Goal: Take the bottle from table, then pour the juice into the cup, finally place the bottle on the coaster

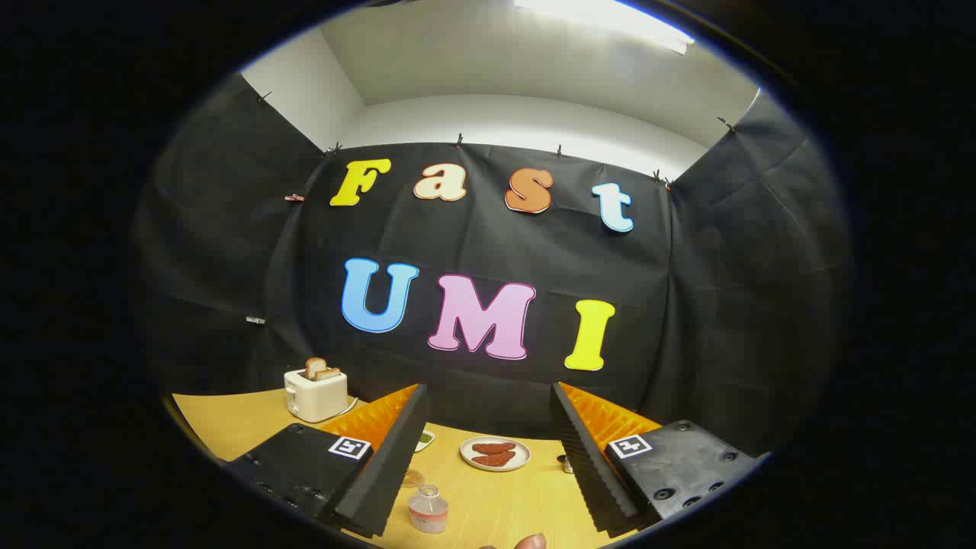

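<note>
With the fingers (488,457) spread wide and empty, the small bottle (428,509) at seven o'clock on the worktop (526,496) looks light and slippery, best gripped mid-body.

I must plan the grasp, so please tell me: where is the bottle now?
In the gripper view, the bottle stands on the wooden table, between the open tongs and close to the left finger, nearer than the plate.

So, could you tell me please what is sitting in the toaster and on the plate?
Bread slices stick up from the toaster; their lower parts are hidden inside. The plate, beyond the open gripper, holds reddish-brown food; what kind is unclear.
</note>
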Demonstrator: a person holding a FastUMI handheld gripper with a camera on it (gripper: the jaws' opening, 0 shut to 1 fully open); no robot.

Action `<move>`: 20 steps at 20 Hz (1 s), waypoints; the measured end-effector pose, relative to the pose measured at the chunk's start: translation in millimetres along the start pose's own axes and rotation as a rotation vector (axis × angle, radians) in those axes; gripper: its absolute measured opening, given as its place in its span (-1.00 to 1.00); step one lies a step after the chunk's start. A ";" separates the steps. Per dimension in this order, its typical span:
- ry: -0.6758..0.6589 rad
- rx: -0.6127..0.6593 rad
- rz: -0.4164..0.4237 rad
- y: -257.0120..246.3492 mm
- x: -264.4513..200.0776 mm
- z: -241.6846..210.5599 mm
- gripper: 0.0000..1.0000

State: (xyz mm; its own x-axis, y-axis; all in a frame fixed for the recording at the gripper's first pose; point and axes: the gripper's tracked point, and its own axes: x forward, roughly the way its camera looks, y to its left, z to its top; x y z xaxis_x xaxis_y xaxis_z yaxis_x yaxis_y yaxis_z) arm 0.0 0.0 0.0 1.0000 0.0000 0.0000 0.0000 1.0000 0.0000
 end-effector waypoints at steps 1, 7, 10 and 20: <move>0.001 -0.004 0.005 2.0 0.1 -0.6 0.94; 0.004 0.003 0.052 22.0 5.4 -4.7 0.94; 0.007 0.014 0.065 26.2 7.7 -6.8 0.94; 0.032 0.048 0.079 33.5 10.9 -46.0 0.94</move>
State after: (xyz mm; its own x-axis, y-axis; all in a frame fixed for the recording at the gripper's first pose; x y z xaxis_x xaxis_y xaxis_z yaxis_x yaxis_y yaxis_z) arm 10.9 33.5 -46.0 0.9964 0.0795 -0.0301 -0.0780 0.9957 0.0496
